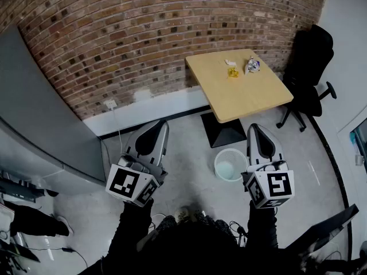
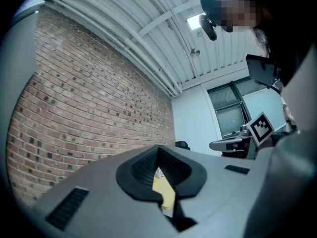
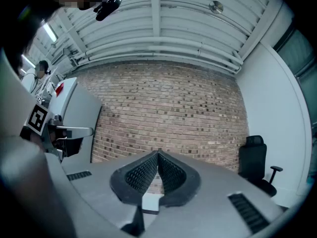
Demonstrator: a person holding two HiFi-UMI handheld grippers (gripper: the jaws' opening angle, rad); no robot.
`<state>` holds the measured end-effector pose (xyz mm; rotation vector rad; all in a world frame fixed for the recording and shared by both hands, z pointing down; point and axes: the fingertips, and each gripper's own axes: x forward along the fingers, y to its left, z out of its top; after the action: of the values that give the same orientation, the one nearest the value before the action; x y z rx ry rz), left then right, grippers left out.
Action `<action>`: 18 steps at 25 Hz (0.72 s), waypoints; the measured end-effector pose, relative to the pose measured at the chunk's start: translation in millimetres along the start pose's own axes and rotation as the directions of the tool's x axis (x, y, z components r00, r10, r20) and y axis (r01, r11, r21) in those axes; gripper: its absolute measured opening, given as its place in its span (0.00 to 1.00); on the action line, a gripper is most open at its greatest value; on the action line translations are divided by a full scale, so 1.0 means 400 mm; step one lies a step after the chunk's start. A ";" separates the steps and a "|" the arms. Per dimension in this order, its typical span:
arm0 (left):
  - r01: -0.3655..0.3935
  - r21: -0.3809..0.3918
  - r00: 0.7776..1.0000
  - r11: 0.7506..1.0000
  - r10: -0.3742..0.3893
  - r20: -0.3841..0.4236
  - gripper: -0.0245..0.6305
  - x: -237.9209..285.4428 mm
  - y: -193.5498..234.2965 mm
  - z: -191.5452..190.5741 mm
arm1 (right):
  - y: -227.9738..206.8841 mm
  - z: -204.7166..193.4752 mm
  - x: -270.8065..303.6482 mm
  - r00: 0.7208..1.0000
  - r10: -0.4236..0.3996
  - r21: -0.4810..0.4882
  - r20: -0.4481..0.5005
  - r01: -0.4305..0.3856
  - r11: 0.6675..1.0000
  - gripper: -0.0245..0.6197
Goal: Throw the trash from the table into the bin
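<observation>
Left gripper (image 1: 162, 125) and right gripper (image 1: 256, 128): ribbed jaws pressed together, empty; crumpled foil (image 1: 252, 66) and yellow scrap (image 1: 233, 72) at square wooden table's (image 1: 252, 99) twelve o'clock.

Three bits of trash lie close together near the far edge of the light wooden worktop (image 1: 243, 93): a small white scrap (image 1: 229, 62), a crumpled yellow piece (image 1: 233, 72) just beside it, and a crumpled silvery wrapper (image 1: 252, 66) to their right. The round white mesh bin (image 1: 217, 164) stands upright on the floor, near the worktop's black base.
</observation>
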<state>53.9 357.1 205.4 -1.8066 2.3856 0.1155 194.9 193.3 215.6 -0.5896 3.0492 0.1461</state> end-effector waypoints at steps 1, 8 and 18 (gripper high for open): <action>-0.001 0.012 1.000 1.000 0.001 -0.005 0.05 -0.001 0.024 -0.006 | 0.015 -0.003 0.020 1.000 -0.001 0.000 0.001 0.001 1.000 0.06; -0.012 0.010 1.000 1.000 0.012 -0.011 0.05 0.000 0.163 -0.035 | 0.087 -0.017 0.143 1.000 0.009 0.014 -0.009 -0.009 1.000 0.06; -0.001 -0.018 0.999 1.000 0.001 -0.036 0.05 0.070 0.274 -0.095 | 0.097 -0.060 0.294 0.999 0.010 0.031 -0.032 -0.009 0.999 0.06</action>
<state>-61.7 354.6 235.2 -1.8312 2.4176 0.1062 71.1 183.4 237.2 -0.5816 3.0797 0.0906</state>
